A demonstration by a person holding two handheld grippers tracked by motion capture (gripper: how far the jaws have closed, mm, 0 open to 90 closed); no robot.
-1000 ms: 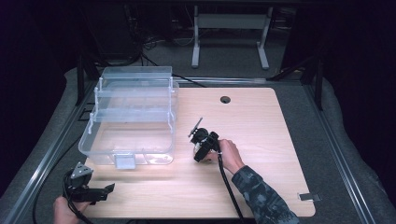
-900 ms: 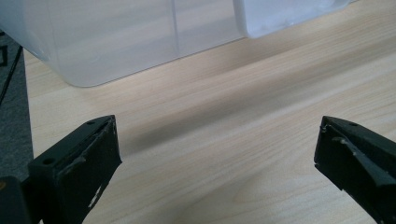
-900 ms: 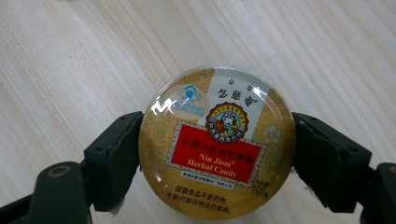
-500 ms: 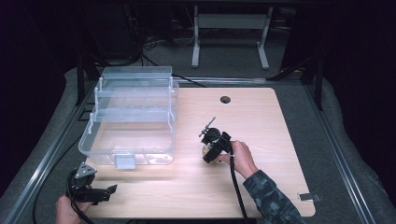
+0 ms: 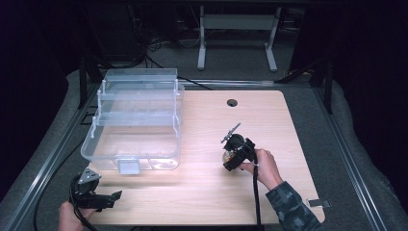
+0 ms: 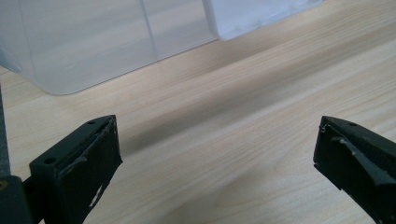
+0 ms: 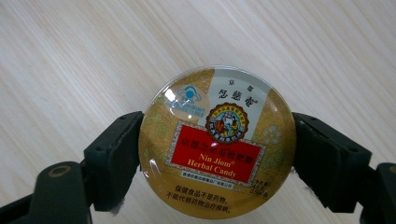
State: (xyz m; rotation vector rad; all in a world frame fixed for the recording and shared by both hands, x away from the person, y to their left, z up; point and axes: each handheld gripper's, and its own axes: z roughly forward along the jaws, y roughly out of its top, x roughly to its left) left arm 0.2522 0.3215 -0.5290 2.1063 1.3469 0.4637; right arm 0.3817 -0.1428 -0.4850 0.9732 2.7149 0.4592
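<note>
The right claw (image 7: 215,154) clamps a round herbal candy tin (image 7: 217,142) by its rim above the table's (image 5: 202,192) middle; light, rigid and glossy, it could slip. The left claw (image 6: 215,163) gapes empty.

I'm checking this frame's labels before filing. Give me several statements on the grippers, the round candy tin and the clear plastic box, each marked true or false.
1. The right gripper clamps a round gold candy tin. True.
2. The left gripper holds a lid. False: its jaws stand open over bare wood.
3. The clear tiered plastic box sits on the light wooden table. True.
4. The tin lies inside the box. False: it is held right of the box.
</note>
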